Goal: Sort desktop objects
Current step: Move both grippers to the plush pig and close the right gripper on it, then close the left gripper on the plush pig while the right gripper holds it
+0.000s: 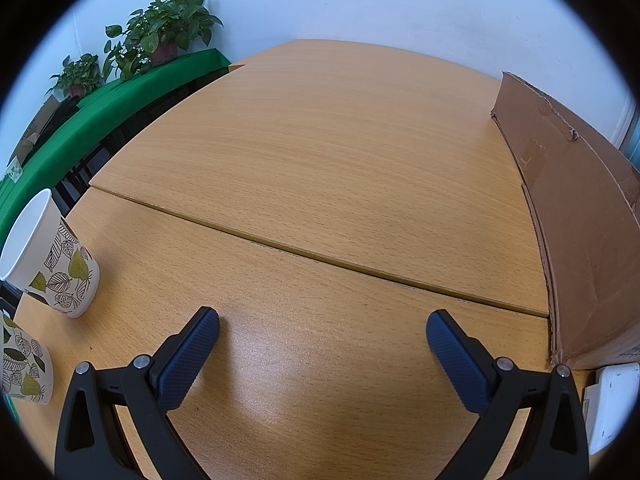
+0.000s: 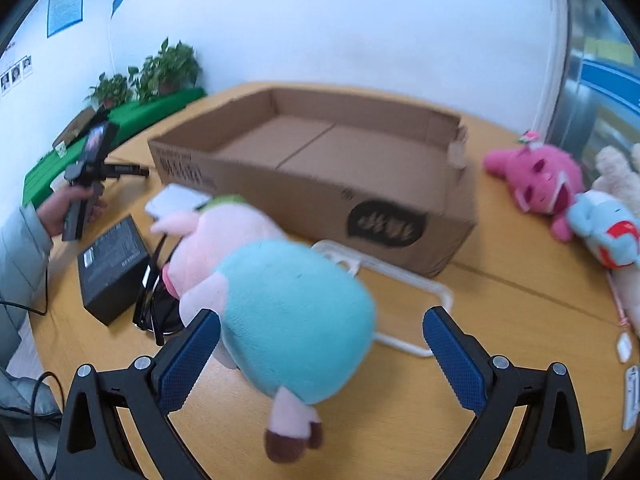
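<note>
Cardboard box (image 2: 320,176), open-topped and shallow, sits mid-table in the right wrist view; its floor looks bare. Crowded round it: a black box (image 2: 114,266) and dark sunglasses (image 2: 154,308) to the near left, a white card or pad (image 2: 178,202) at the box's left corner, a clear plastic frame (image 2: 400,280) flat on the wooden table (image 2: 520,312) along its near wall. Pink plush (image 2: 540,184), a pale blue one (image 2: 604,232) and a cream one (image 2: 620,176) bunched at far right, partly cut by the frame edge.

Motion blur softens most of this view; box print unreadable.

Pig plush (image 2: 280,304), turquoise body, pink head, sits between the spread fingers of the right gripper (image 2: 320,344); left pad meets its flank, right pad stands clear. Whether it rests on the table, cannot tell.

Left gripper (image 1: 322,340) spread wide over bare wood, nothing between its fingers. Two leaf-print paper cups (image 1: 52,256) off to its left, the nearer one cropped.
</note>
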`<state>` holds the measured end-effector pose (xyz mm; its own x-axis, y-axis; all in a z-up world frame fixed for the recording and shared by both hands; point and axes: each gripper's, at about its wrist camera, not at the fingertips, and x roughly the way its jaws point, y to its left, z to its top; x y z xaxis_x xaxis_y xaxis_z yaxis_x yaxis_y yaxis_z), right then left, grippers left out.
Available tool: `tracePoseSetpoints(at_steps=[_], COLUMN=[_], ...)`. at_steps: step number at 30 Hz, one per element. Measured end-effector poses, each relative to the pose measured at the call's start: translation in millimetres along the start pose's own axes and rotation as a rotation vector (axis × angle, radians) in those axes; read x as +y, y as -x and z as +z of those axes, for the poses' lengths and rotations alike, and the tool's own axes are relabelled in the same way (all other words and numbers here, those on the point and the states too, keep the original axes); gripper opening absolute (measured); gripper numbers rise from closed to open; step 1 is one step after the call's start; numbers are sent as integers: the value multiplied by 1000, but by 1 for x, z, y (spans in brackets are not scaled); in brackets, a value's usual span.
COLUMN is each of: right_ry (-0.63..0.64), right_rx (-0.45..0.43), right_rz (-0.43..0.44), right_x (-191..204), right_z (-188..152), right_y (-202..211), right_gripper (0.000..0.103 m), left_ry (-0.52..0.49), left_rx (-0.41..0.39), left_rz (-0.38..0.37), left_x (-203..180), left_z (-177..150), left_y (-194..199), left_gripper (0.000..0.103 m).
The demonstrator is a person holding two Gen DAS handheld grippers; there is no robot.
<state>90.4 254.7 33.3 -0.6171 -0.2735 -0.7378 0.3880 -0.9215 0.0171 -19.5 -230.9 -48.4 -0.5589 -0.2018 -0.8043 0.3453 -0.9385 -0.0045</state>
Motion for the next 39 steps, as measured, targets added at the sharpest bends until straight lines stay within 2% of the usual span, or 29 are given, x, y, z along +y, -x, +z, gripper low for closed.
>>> tracePoseSetpoints(at_steps=[4, 6, 8, 10, 14, 16, 19, 20, 21, 22, 25, 27, 31, 34, 37, 39], right_ry=[-105, -50, -32, -29, -47, -67, -94, -126, -132, -127, -97, -133, -201, -209, -234, -242], right_rx=[32, 53, 57, 34, -39, -11, -6, 19, 27, 32, 32, 34, 22, 24, 33, 26], right_rz=[136, 118, 181, 225, 135, 150, 242, 291, 316, 331, 286, 298, 326, 323, 321, 306], right_x=[4, 16, 23, 24, 13, 10, 12, 14, 16, 20, 33, 30, 23, 20, 11, 7], right_z=[-10, -21, -30, -35, -29, -21, -11, -10, -11, -14, -24, -33, -55, -68, -75, -77], right_y=[-20, -20, -8, 7, 15, -1, -24, -32, -33, -33, -22, -15, 0, 15, 25, 28], right_gripper=[99, 100, 100, 99, 103, 103, 101, 98, 89, 89, 87, 84, 84, 84, 88, 92], left_ry=[6, -9, -61, -98, -131, -149, -206, -216, -226, -232, -266, -293, -357, -395, -406, -408], left_rx=[13, -48, -135, -182, -204, -188, -134, -125, -113, -97, -33, -1, 95, 201, 241, 248], left_rz=[-1, -29, -65, -103, -296, -392, -502, -522, -542, -556, -618, -649, -757, -747, -808, -814], left_x=[-1, -8, -23, -40, -82, -106, -145, -155, -165, -172, -199, -216, -261, -288, -303, -309], left_z=[-6, -16, -26, -33, -41, -45, -52, -55, -58, -60, -68, -74, -90, -105, -120, -127], left_y=[6, 28, 63, 97, 146, 160, 170, 172, 173, 173, 171, 167, 158, 148, 150, 151], left_gripper=[102, 102, 103, 103, 103, 103, 103, 103, 103, 103, 103, 103, 103, 101, 95, 86])
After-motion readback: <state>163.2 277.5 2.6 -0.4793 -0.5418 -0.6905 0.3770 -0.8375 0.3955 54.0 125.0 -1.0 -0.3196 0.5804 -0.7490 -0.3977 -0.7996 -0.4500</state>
